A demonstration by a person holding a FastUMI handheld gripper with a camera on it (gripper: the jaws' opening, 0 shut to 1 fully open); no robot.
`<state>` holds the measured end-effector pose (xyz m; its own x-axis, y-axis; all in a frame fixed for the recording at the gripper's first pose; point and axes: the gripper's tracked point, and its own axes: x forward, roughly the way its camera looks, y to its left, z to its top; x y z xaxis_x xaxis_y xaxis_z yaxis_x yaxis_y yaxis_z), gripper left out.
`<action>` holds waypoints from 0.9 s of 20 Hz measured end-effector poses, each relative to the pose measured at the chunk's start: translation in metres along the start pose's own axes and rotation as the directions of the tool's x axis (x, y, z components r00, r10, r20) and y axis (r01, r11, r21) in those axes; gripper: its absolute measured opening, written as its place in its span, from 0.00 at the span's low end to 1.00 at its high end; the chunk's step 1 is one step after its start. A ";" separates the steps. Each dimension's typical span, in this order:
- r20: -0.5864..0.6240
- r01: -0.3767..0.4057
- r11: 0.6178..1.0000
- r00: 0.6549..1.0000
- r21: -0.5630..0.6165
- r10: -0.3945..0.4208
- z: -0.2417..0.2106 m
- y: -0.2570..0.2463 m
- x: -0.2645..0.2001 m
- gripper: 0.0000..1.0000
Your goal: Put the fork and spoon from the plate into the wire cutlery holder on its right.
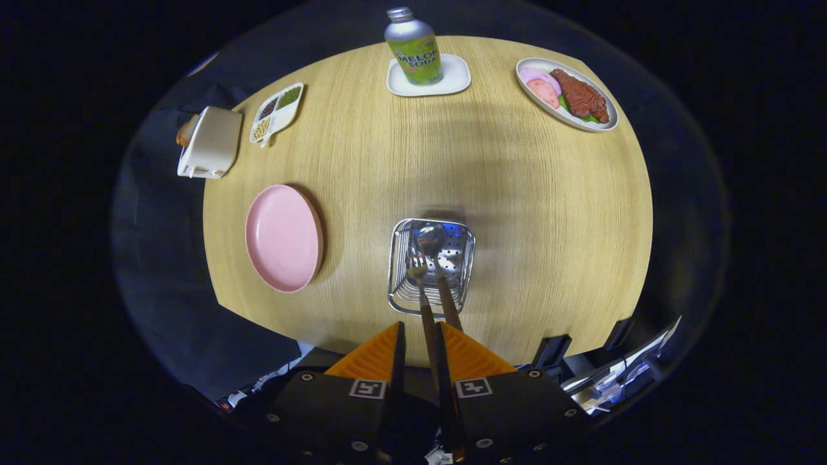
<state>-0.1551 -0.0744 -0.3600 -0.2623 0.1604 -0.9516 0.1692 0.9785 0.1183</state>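
The wire cutlery holder (431, 268) stands on the wooden table (530, 213), just ahead of my fingers. A spoon (430, 237) leans inside it, bowl at the far side, its brown handle slanting back toward my right finger. The fork (417, 263) has its tines in the holder. Its long handle runs back between my fingers. My gripper (420, 345) hovers above the holder's near rim. The fork handle lies along the right finger (468, 355), and a dark gap separates it from the left finger (375, 358). The pink plate (283, 237), left of the holder, is bare.
A soda bottle (413, 46) stands on a white coaster at the far edge. An oval dish of food (567, 94) sits far right, and a divided snack tray (276, 112) and a white toaster (210, 143) far left. Clutter lies below the table's near right edge.
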 end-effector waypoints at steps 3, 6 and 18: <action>0.096 0.006 1.000 0.995 0.012 -0.007 0.008 0.004 -0.015 0.39; 0.235 -0.014 1.000 0.972 0.010 0.012 0.022 0.016 -0.037 0.67; 0.859 -0.014 1.000 0.513 0.013 -0.004 0.088 0.025 -0.175 0.89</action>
<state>-0.0211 -0.0897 -0.2159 0.6806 -0.0328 -0.7319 0.1849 0.9743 0.1283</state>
